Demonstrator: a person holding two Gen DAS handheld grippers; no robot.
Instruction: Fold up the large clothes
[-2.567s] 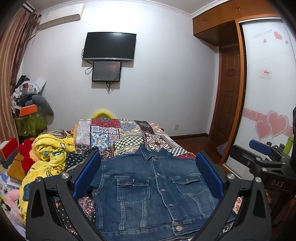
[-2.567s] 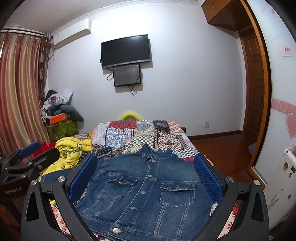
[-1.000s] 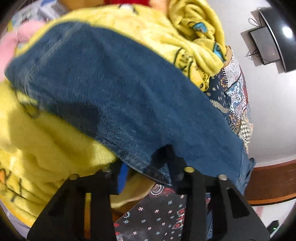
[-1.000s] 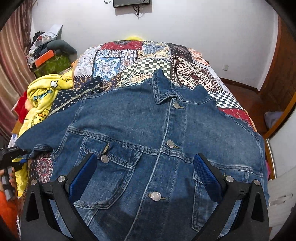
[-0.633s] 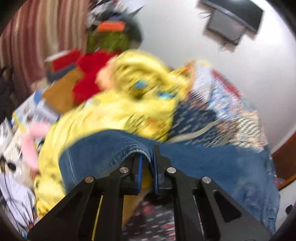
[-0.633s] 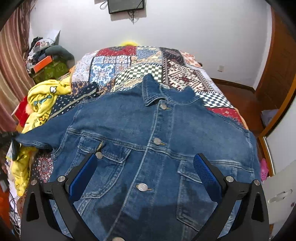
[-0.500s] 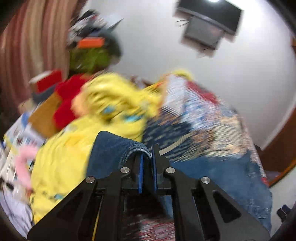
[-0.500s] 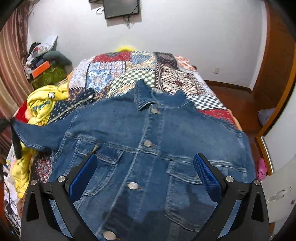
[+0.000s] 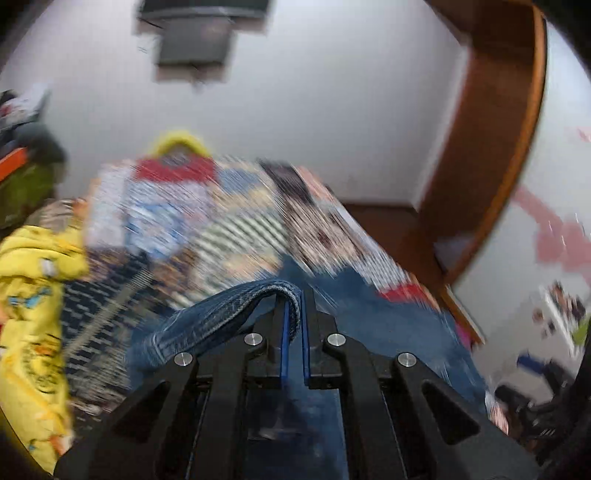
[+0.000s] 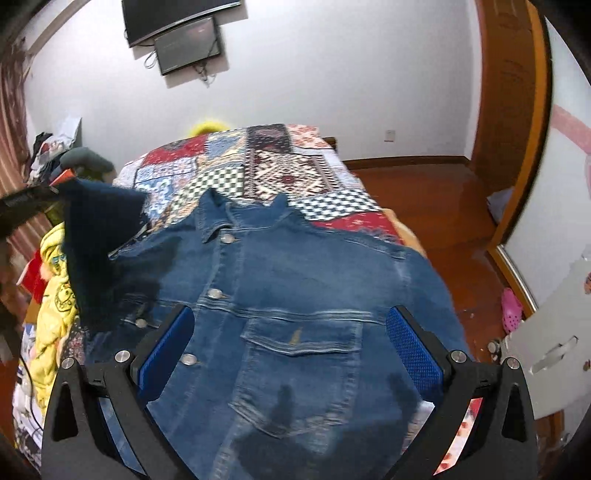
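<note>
Two claws: left claw (image 9: pixel 293 317) clamps denim jacket (image 10: pixel 295 295) sleeve cuff (image 9: pixel 258 295), lifted; right claw (image 10: pixel 290 343) wide above jacket.

You face a white wall (image 10: pixel 332 74) with a dark TV (image 10: pixel 173 14) mounted high and a smaller screen (image 10: pixel 188 44) just under it. A socket (image 10: pixel 389 135) sits low on that wall. To your right, a wooden door frame (image 10: pixel 513 110) and a reddish wood floor (image 10: pixel 443 206). A striped curtain (image 10: pixel 11 155) hangs at far left. A patchwork bedspread (image 10: pixel 280 170) covers the bed.
</note>
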